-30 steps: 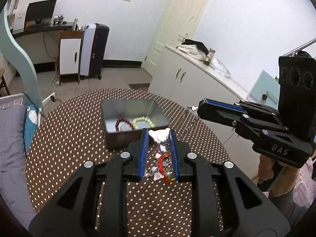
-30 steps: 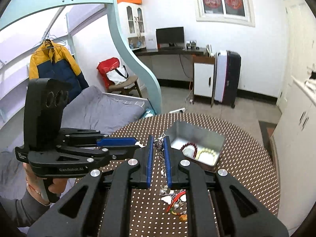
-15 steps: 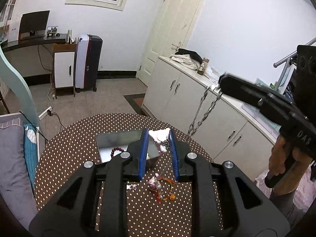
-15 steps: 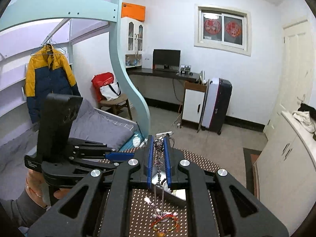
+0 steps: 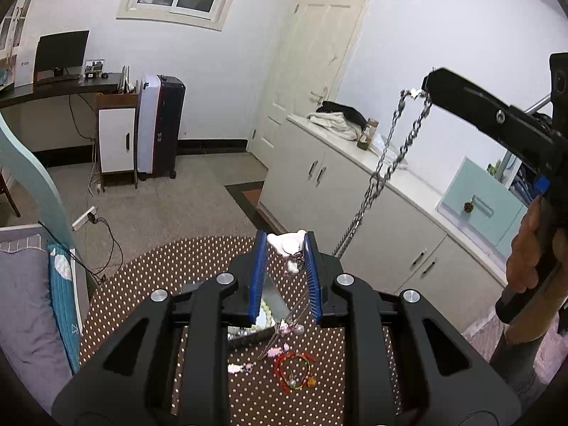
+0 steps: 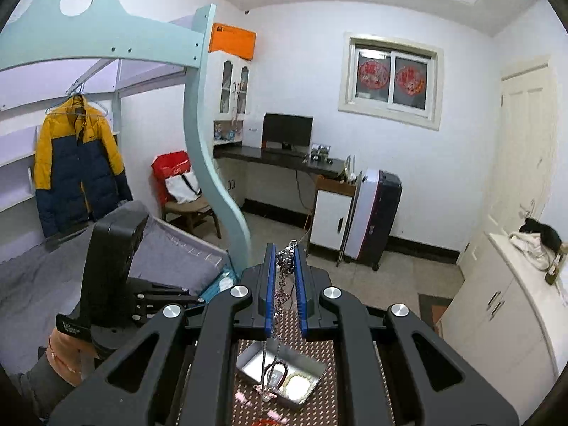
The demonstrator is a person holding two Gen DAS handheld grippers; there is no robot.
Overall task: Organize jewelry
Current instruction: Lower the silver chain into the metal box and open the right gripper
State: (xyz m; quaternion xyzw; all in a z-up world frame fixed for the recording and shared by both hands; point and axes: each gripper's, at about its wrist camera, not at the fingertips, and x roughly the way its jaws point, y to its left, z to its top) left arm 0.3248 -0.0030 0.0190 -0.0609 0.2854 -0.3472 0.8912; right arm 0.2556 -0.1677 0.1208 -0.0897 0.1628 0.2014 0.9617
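With the right tongs (image 6: 285,254) pinched shut on the silver chain (image 5: 390,163) and the left tongs (image 5: 285,245) nipping its white charm (image 5: 288,242) above the desk (image 5: 149,284), separate them gently, then lower into the tin (image 6: 312,372).

Bedroom: loft bed (image 6: 198,113), hanging jacket (image 6: 76,163)

From each gripper we look forward and down along its fingers, high over the dotted table (image 5: 142,284), the left view facing the door, the right the desk; both share the metal tin (image 6: 312,369)
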